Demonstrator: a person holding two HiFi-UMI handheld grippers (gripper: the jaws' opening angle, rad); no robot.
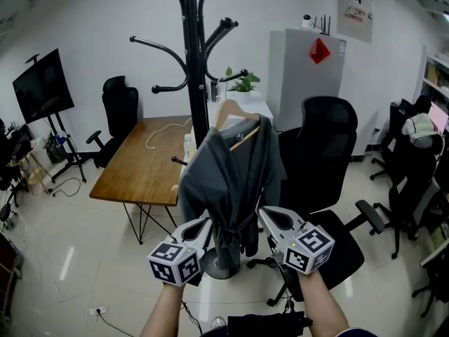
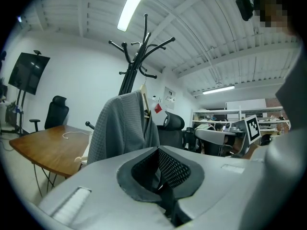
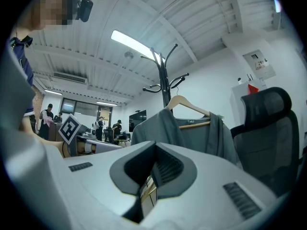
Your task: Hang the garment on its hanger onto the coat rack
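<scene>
A grey garment (image 1: 228, 181) hangs on a wooden hanger (image 1: 235, 112) close against the pole of the black coat rack (image 1: 198, 83); the hanger's hook is hard to make out. My left gripper (image 1: 208, 222) is at the garment's lower left edge with its jaws shut and nothing visibly held. At the lower right edge, my right gripper (image 1: 262, 213) has its jaws together too. The left gripper view shows the garment (image 2: 122, 128) ahead of the left gripper (image 2: 159, 149). In the right gripper view the garment (image 3: 192, 133) and hanger (image 3: 189, 104) are beyond the right gripper (image 3: 156, 143).
A wooden table (image 1: 140, 167) stands left of the rack, with a black chair (image 1: 121, 107) behind it. A black office chair (image 1: 326, 160) is right of the garment, near a white cabinet (image 1: 305, 69). The rack's round base (image 1: 223, 265) is on the floor between my grippers.
</scene>
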